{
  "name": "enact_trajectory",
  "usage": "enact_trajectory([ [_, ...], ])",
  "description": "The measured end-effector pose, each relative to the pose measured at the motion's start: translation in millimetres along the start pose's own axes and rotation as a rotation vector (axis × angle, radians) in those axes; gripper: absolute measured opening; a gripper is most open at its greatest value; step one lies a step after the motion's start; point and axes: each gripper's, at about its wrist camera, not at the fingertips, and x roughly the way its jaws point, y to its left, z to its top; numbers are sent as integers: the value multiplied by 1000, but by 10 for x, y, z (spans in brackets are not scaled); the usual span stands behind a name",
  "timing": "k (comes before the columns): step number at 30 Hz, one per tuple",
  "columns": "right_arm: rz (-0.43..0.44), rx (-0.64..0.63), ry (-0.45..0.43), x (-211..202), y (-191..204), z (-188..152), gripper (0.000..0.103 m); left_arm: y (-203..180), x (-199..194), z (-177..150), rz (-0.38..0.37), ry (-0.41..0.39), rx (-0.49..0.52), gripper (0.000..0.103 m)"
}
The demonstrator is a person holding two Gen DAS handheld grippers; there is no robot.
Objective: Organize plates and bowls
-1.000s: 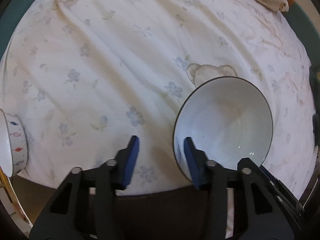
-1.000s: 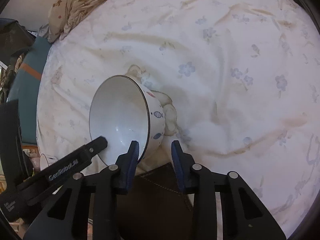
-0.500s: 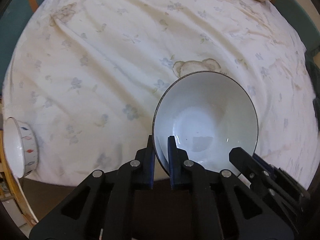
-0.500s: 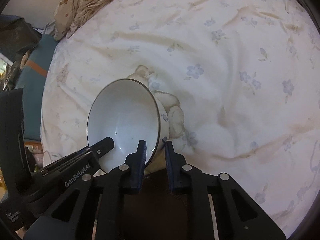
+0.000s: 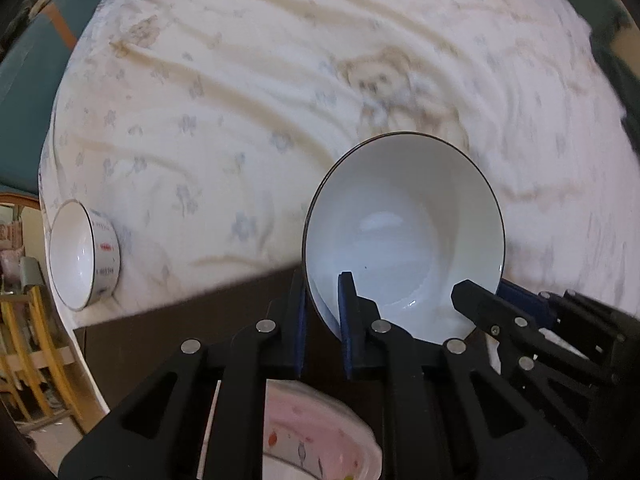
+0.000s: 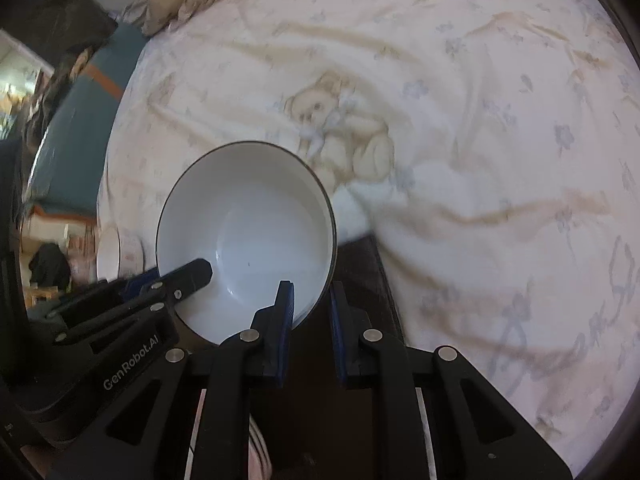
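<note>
Both grippers pinch opposite rims of the white bowl (image 5: pixel 404 236), left gripper (image 5: pixel 322 320) and right gripper (image 6: pixel 310 312) clamped tight, hovering over the bedsheet (image 5: pixel 240 80), so I'd keep them moving in sync and level.

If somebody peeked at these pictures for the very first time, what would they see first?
First, the big white bowl in the middle, pinched at its rim by both grippers at once: the left gripper on one side and the right gripper on the other. Behind it, a teddy bear print on the flowery sheet. Off at the sheet's left edge sits a smaller patterned bowl.
</note>
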Motion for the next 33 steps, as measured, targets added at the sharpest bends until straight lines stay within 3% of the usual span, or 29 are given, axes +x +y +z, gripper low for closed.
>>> enact_trajectory([
  [7, -2, -3, 133, 131, -162, -283, 19, -140, 194, -272, 28, 57, 53, 12],
  [10, 11, -2, 125, 75, -198, -299, 18, -88, 236, -288, 16, 70, 37, 13],
  [15, 22, 24, 96, 2, -297, -238, 36, 52, 260, -244, 3, 68, -9, 13],
  [19, -1, 51, 69, 9, -333, -158, 36, 133, 267, -144, -2, 46, -44, 13],
  [24, -15, 41, 80, 130, -321, -64, 36, 108, 367, -26, 10, 58, -15, 12],
  [27, -29, 16, 83, 171, -296, -43, 32, 50, 394, 0, 20, 54, 19, 10],
  [31, -37, -32, 76, 179, -190, -33, 12, -11, 370, -1, 41, 38, 34, 9],
  [33, -63, -67, 65, 174, -110, -34, 11, -51, 342, -7, 37, 29, 35, 8],
])
